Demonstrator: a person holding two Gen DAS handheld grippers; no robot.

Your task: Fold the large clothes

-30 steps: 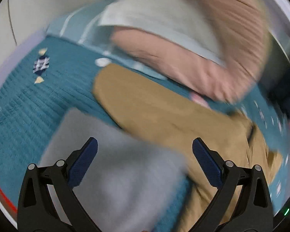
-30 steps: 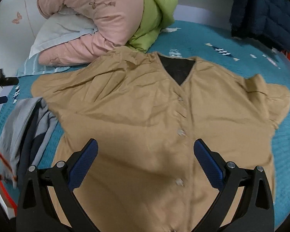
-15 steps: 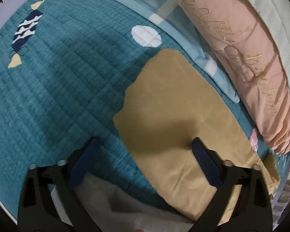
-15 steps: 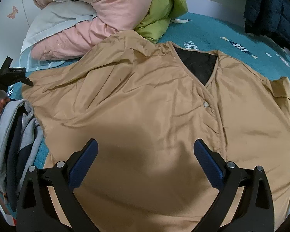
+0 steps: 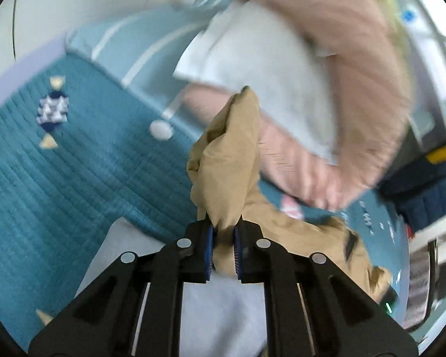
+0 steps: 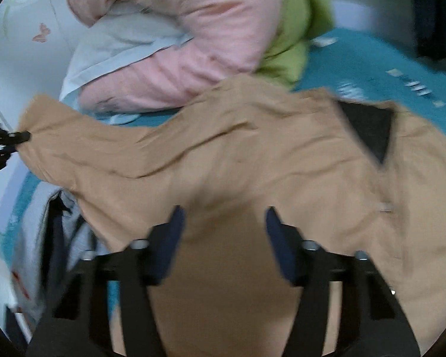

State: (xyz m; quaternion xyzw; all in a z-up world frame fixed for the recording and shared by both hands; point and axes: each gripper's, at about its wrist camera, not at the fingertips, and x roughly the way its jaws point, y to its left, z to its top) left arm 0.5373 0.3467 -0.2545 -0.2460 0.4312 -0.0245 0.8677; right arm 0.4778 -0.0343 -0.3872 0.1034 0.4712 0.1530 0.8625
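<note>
A tan button-front jacket (image 6: 252, 160) with a dark lining at the neck lies spread on a teal bedspread (image 6: 362, 65). My left gripper (image 5: 224, 248) is shut on the end of its left sleeve (image 5: 232, 160) and holds it lifted and bunched. The same gripper shows at the far left of the right wrist view (image 6: 22, 136), pinching the sleeve tip. My right gripper (image 6: 223, 238) is open, low over the jacket's body, its fingers half closed with tan cloth between them.
A pink padded coat (image 6: 193, 29), a lime-green garment (image 6: 300, 23) and a pale pillow (image 5: 270, 68) are piled at the head of the bed. A grey folded garment (image 5: 223, 306) lies at the left bed edge. Dark navy clothing (image 5: 425, 196) hangs to the right.
My left gripper closed on the sleeve end and lifted it off the bedspread. My right gripper dropped closer to the jacket and its fingers narrowed.
</note>
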